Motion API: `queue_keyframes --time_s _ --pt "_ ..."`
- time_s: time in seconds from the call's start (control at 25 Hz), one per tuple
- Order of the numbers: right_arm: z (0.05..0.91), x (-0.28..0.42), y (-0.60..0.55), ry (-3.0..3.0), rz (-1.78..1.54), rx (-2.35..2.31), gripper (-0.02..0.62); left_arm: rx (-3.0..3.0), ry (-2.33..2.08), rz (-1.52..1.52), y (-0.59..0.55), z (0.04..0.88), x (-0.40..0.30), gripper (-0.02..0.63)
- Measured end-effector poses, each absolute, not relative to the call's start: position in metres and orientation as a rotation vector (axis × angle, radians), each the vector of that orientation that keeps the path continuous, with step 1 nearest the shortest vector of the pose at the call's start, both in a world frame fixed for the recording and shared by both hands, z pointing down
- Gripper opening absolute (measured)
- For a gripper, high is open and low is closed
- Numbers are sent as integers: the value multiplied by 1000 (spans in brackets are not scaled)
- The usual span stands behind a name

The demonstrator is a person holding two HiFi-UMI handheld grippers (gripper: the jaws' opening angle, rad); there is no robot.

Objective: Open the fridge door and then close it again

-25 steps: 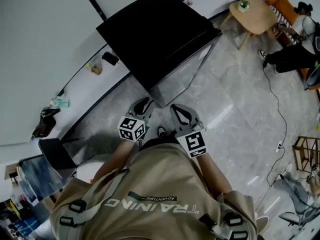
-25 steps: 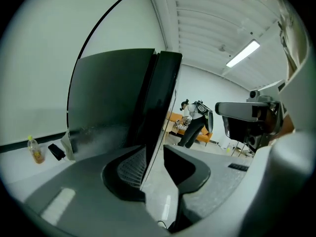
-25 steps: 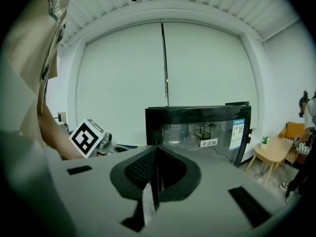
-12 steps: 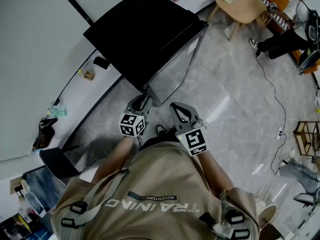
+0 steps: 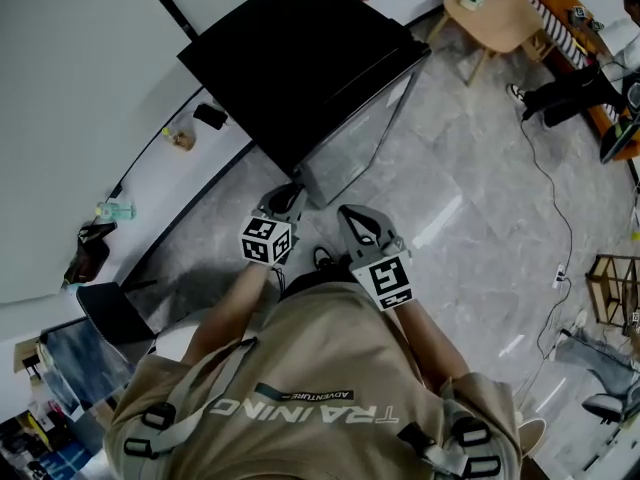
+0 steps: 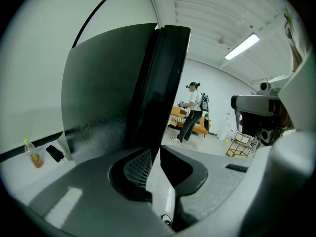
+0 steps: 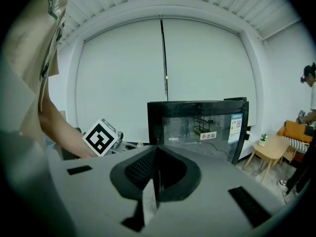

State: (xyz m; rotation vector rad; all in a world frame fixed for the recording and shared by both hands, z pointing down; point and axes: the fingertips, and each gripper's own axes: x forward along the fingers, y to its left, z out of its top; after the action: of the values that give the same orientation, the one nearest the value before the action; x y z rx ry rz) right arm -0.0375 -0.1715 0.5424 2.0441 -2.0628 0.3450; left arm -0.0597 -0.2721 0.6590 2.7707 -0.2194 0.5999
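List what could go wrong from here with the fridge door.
The left tool, jaws just closing with nothing visibly between them, sits at the fridge door's edge; it may close short and slip off.
The right tool, shut, hangs close before the door's glass; the swinging door may strike it.

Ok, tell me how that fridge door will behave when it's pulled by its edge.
The glass-fronted fridge door looks rigid, so it should swing as one piece. Its glossy black edge may be slippery to grip. The fridge looks bulky, so it probably won't slide.
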Motion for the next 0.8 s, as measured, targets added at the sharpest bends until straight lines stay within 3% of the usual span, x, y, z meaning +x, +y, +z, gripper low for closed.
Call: queue_keyframes --time_s 0.8 --pt "545 -48 -172 -2099 349 1966 6 2786 -285 674 -271 661 -62 35"
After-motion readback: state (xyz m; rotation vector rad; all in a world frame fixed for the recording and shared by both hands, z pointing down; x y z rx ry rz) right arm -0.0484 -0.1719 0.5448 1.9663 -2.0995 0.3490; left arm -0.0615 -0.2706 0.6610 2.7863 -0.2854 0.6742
